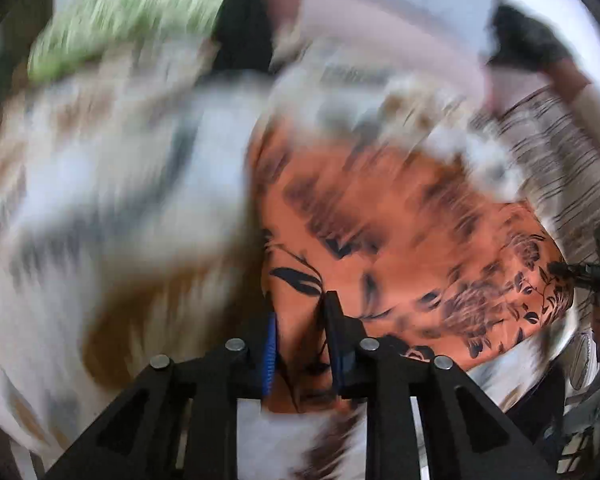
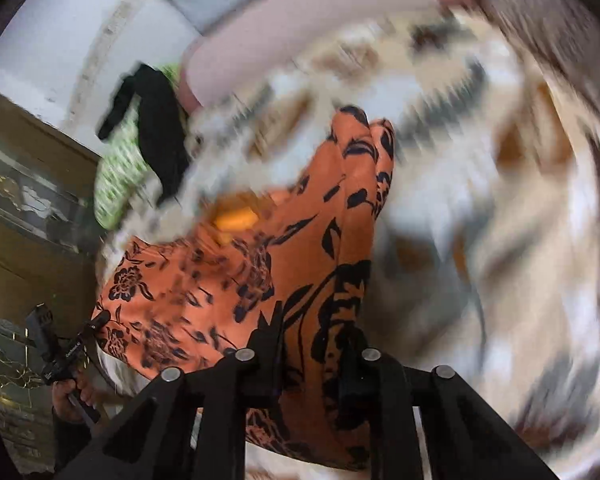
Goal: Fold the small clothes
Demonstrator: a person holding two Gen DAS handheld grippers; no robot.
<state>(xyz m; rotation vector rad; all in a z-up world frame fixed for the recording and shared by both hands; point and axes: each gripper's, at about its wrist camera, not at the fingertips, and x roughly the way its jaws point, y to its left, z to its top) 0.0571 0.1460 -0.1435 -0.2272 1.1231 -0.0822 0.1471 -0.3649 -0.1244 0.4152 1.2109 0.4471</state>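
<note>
Both clamped on the orange floral garment: left hand-held gripper and right hand-held gripper each pinch an edge, cloth stretched between them over the blurred patterned bedspread.

This looks like a bedroom in a home. Clothes lie on a wide soft surface covered by a patterned bedspread in white, brown and grey, with a pale pink pillow-like shape at its far end below a plain white wall. Beside it stands a dark wooden cabinet with gold ornament, and loose garments, 1 green-and-white and 1 black, lie heaped near the edge.
</note>
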